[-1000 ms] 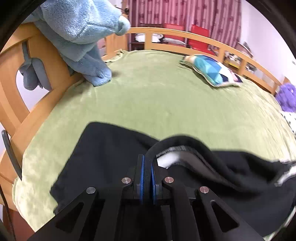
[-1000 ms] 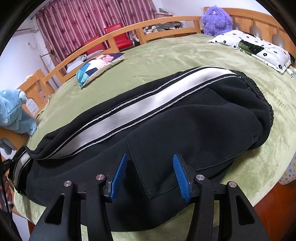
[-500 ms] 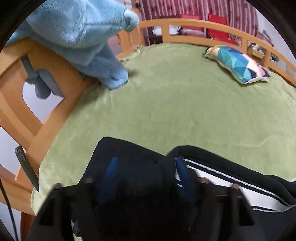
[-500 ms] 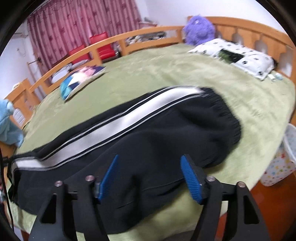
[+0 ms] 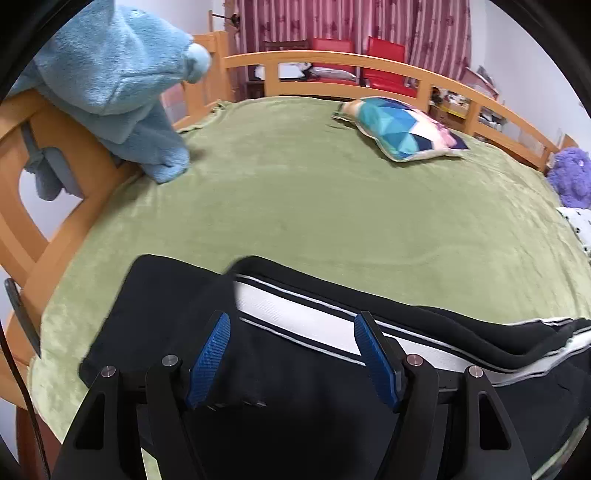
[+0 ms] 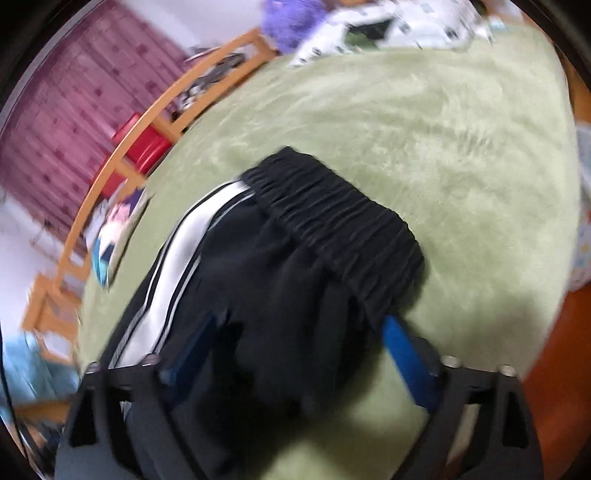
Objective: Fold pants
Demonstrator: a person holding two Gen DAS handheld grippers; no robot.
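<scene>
Black pants (image 5: 177, 306) with a white side stripe (image 5: 295, 317) lie along the near edge of a green bed. My left gripper (image 5: 291, 354) is open just above the leg-cuff end and holds nothing. In the blurred right wrist view the pants (image 6: 295, 295) show their gathered elastic waistband (image 6: 332, 218) and the stripe (image 6: 181, 251). My right gripper (image 6: 306, 354) is open over the seat of the pants near the waistband, its blue pads on either side of the cloth.
A green blanket (image 5: 314, 192) covers the bed inside a wooden rail (image 5: 332, 59). A blue plush (image 5: 122, 92) hangs on the left rail. A patterned cushion (image 5: 402, 129) lies far back. A purple plush (image 5: 570, 177) and a spotted pillow (image 6: 388, 29) sit at the head end.
My left gripper has opened and let go of the pants' cuff end, which now lies flat. My right gripper has swung right toward the waistband, still open.
</scene>
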